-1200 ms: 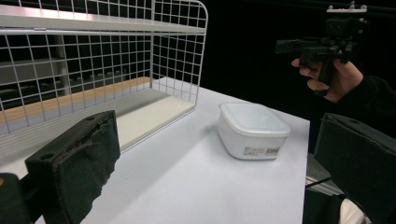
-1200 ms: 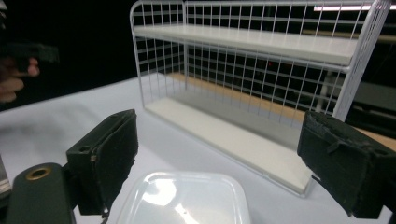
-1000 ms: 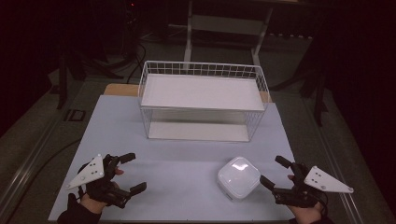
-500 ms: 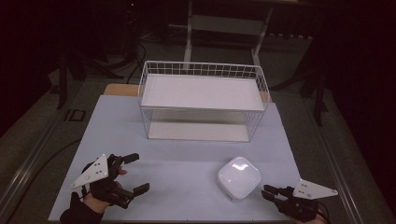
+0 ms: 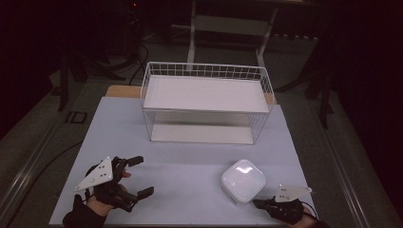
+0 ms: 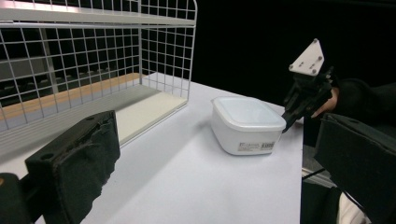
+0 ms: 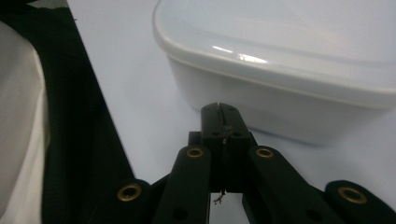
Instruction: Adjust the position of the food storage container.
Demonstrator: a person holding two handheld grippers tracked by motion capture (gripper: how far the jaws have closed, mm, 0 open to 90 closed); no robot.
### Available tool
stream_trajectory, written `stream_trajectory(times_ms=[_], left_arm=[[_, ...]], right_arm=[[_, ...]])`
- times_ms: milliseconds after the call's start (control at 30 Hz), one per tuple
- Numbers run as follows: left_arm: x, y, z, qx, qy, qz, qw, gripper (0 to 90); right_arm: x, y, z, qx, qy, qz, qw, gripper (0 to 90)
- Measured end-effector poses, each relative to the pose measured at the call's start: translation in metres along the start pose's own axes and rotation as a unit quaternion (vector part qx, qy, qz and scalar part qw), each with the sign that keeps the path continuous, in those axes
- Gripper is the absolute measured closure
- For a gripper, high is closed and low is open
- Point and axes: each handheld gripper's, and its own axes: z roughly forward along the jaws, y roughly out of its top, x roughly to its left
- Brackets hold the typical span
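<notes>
While your R gripper (image 5: 259,204) sits low at the near R edge of the table (image 5: 190,175), its jaws are pressed flat together w/ nothing between them; the right gripper view shows the closed tips (image 7: 220,112) just short of the container's side wall, can't tell if touching. The white lidded container (image 5: 243,180) stands upright on the table, near-R area, lid on, well in front of the wire basket (image 5: 206,76) and outside it. In the left gripper view the container (image 6: 245,123) shows a small label on its near side, w/ your R gripper (image 6: 286,123) just beside its far corner.

Your L gripper (image 5: 135,175) is at the near L of the table, jaws spread wide, empty, well apart from the container. Its 2 padded jaws frame the left gripper view at far L and far R.

Basket is at the back centre of the table, w/ a flat white shelf (image 5: 205,93) across its upper part.
</notes>
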Motion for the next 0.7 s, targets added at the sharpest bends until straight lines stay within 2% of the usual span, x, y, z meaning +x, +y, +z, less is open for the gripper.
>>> stream_trajectory(times_ms=[500, 700], left_arm=[[0.000, 0.000, 0.000, 0.002, 0.002, 0.003, 1.0000, 0.0], [0.000, -0.001, 0.000, 0.004, 0.004, 0.003, 1.0000, 0.0]], right_arm=[[-0.005, 0.032, 0.030, 0.006, 0.015, -0.036, 0.9992, 90.0], [-0.007, 0.036, 0.036, 0.010, 0.017, -0.043, 0.9989, 89.9]])
